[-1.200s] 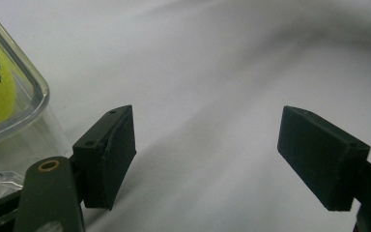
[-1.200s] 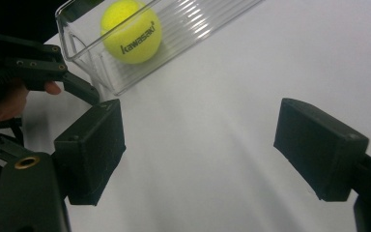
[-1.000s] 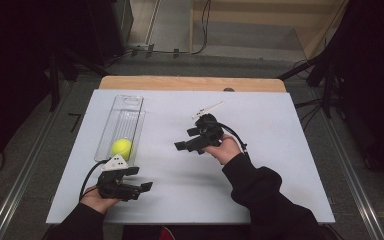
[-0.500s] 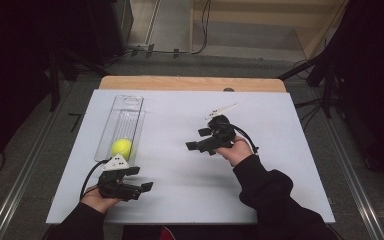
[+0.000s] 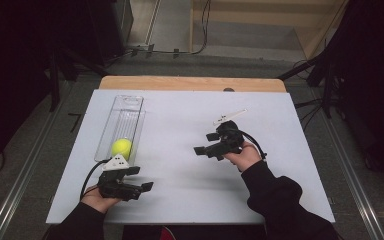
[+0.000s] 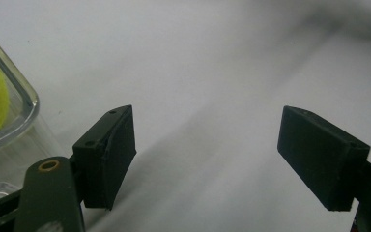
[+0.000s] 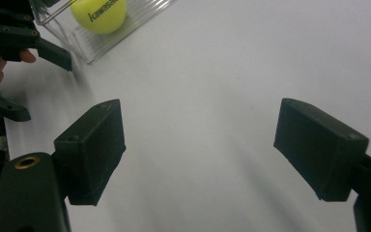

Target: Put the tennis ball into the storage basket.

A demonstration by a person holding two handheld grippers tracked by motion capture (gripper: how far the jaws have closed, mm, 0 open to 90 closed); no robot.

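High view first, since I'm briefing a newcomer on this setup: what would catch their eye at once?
The yellow tennis ball stands out most, lying in the near end of a clear plastic container at the left of the white table. Next come the two black grippers: the left gripper just in front of the container, the right gripper over bare table at centre-right, both open.

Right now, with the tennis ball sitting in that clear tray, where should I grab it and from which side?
Take the tennis ball across its widest part, coming straight down from above. It lies at the near end of the clear tray, whose walls appear to block a sideways approach, while the top looks open. The left gripper is nearest, jaws already open; line them up along the tray's length.
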